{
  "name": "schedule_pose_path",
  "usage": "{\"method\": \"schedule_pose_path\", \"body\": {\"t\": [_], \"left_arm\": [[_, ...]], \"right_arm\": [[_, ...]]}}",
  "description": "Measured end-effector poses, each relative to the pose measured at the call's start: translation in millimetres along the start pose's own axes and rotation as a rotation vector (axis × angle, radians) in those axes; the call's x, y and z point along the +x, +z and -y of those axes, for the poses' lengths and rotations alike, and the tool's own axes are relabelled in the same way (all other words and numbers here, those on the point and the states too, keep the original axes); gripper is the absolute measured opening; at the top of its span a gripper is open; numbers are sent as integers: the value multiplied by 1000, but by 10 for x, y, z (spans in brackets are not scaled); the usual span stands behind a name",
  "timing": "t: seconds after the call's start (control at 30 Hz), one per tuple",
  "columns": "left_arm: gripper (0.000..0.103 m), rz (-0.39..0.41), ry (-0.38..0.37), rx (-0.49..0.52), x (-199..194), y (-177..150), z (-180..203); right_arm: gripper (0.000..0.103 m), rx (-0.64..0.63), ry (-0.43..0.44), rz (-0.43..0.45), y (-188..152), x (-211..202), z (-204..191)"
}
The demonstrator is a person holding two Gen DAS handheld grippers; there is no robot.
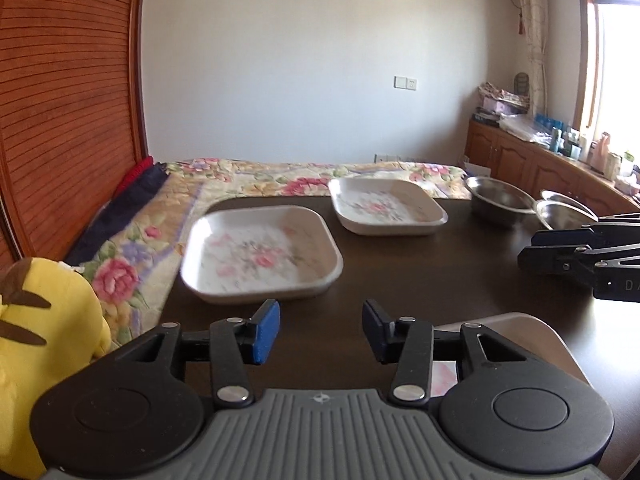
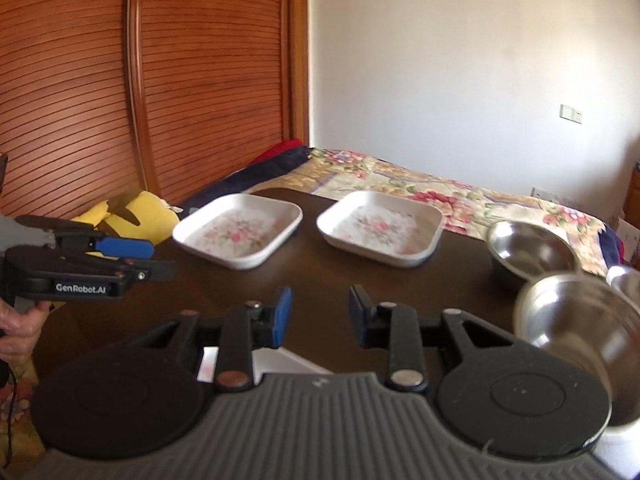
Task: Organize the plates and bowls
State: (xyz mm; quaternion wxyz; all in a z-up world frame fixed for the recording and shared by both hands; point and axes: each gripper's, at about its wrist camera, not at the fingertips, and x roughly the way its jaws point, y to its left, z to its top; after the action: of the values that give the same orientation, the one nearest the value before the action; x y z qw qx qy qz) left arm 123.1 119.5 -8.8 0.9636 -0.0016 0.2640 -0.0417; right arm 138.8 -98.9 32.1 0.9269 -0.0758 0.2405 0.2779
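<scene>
Dark wood table [image 1: 420, 280] fills the near ground, with a floral bedspread [image 1: 256, 178] running along its far edge and a slatted wooden wardrobe [image 1: 68, 100] on the left; a white wall stands behind. Two square white plates with flower prints sit side by side toward the far edge, the left plate [image 1: 262, 254] nearer the table's left rim and the right plate [image 1: 388, 206] just short of the bedspread. Two steel bowls lie to the right, the far bowl [image 2: 530, 250] near the edge and the near bowl [image 2: 580, 320] beside it; they look to be touching, though blur makes that unsure. A yellow plush toy [image 1: 48, 352] rests off the left corner. Bare table lies open between the plates and both claws. The left gripper [image 1: 320, 330] hovers over the near table, blue pads apart and nothing between them. The right gripper [image 2: 318, 314] is likewise spread and empty, with the near bowl just off its right side. A hand [image 2: 16, 320] grips the left tool's handle
</scene>
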Motion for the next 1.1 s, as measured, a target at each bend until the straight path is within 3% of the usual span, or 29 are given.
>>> {"method": "schedule_pose_path", "body": {"t": [0.53,1.1], "left_arm": [[54,6,41,-24,530,285,-618],[54,-22,31,-57,903,359,-1012]], "right_arm": [[33,-6,81,-77,425,860,-184],[33,15,97,-188,519,1456,-268]]}}
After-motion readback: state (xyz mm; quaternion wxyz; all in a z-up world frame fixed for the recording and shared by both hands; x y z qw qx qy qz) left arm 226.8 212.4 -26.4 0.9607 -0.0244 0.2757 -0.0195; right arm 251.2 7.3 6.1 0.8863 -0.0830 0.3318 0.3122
